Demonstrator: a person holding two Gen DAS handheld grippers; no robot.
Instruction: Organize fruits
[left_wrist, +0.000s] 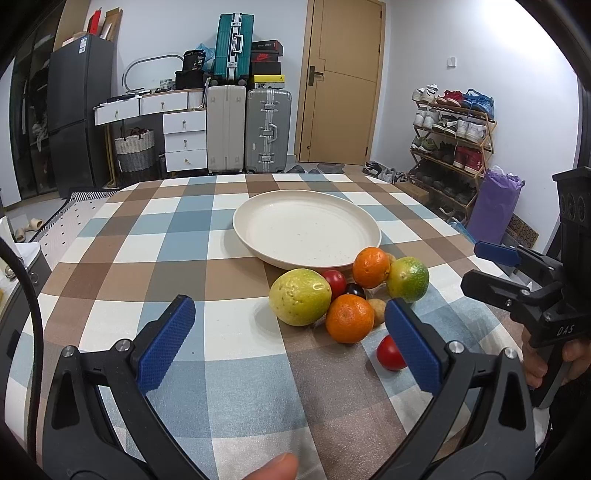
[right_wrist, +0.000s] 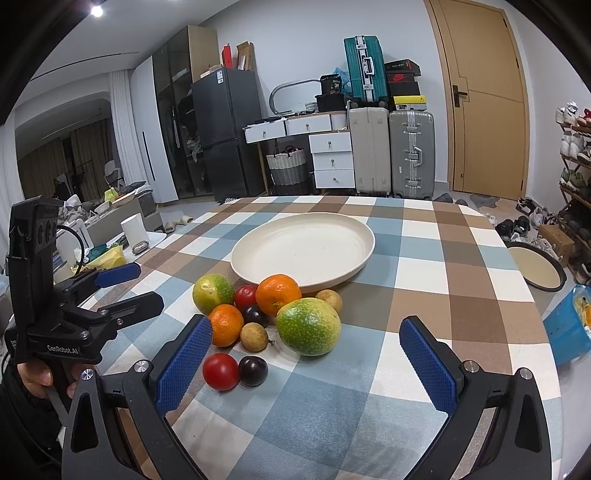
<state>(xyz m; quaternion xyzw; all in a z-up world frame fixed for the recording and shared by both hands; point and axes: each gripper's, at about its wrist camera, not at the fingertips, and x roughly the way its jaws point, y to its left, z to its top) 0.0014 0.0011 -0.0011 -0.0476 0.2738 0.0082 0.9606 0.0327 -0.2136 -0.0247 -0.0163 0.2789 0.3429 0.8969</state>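
A cream plate (left_wrist: 306, 225) (right_wrist: 303, 247) lies empty on the checked tablecloth. In front of it is a heap of fruit: a large yellow-green fruit (left_wrist: 300, 297) (right_wrist: 308, 326), a smaller green-yellow one (left_wrist: 408, 278) (right_wrist: 213, 293), two oranges (left_wrist: 349, 318) (left_wrist: 370, 267) (right_wrist: 225, 325) (right_wrist: 277, 294), red tomatoes (left_wrist: 389, 353) (right_wrist: 220, 371), dark plums (right_wrist: 253, 370) and small brown fruits (right_wrist: 254, 336). My left gripper (left_wrist: 290, 334) is open and empty, left of the heap. My right gripper (right_wrist: 306, 356) is open and empty, just before the big green fruit.
The table's far edge faces suitcases (left_wrist: 267, 129), drawers (left_wrist: 184, 140) and a door (left_wrist: 341, 81). A shoe rack (left_wrist: 452, 136) stands right. A round tray (right_wrist: 537, 267) and blue bin (right_wrist: 565, 330) sit beyond the table's right edge.
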